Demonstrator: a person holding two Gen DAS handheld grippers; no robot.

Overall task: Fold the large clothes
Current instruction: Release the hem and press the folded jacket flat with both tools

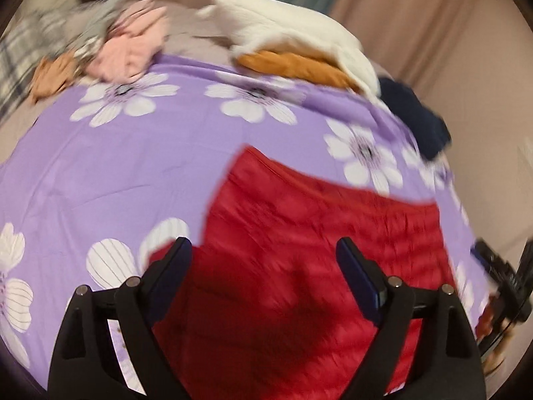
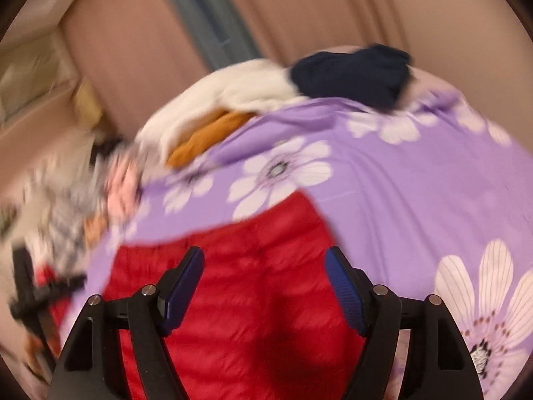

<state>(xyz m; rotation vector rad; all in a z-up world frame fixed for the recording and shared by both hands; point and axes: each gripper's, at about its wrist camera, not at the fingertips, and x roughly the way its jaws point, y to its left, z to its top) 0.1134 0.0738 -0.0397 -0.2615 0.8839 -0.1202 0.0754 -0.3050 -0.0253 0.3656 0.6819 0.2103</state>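
Observation:
A red quilted garment (image 1: 299, 250) lies flat on a purple bedsheet with white flowers (image 1: 116, 166). My left gripper (image 1: 263, 250) hovers over the garment's near part, jaws wide apart, nothing between the blue pads. In the right wrist view the same red garment (image 2: 266, 300) fills the lower middle, and my right gripper (image 2: 265, 260) hangs above it, open and empty too. Both views are blurred. The other gripper shows as a dark shape at the right edge (image 1: 506, 280) and at the left edge (image 2: 36, 290).
Along the bed's far side lie a pink garment (image 1: 133, 46), a grey checked cloth (image 1: 40, 40), a white garment (image 1: 293, 33) over an orange one (image 1: 299, 66), and a dark navy garment (image 1: 419, 116). Beige curtains (image 2: 299, 16) hang behind the bed.

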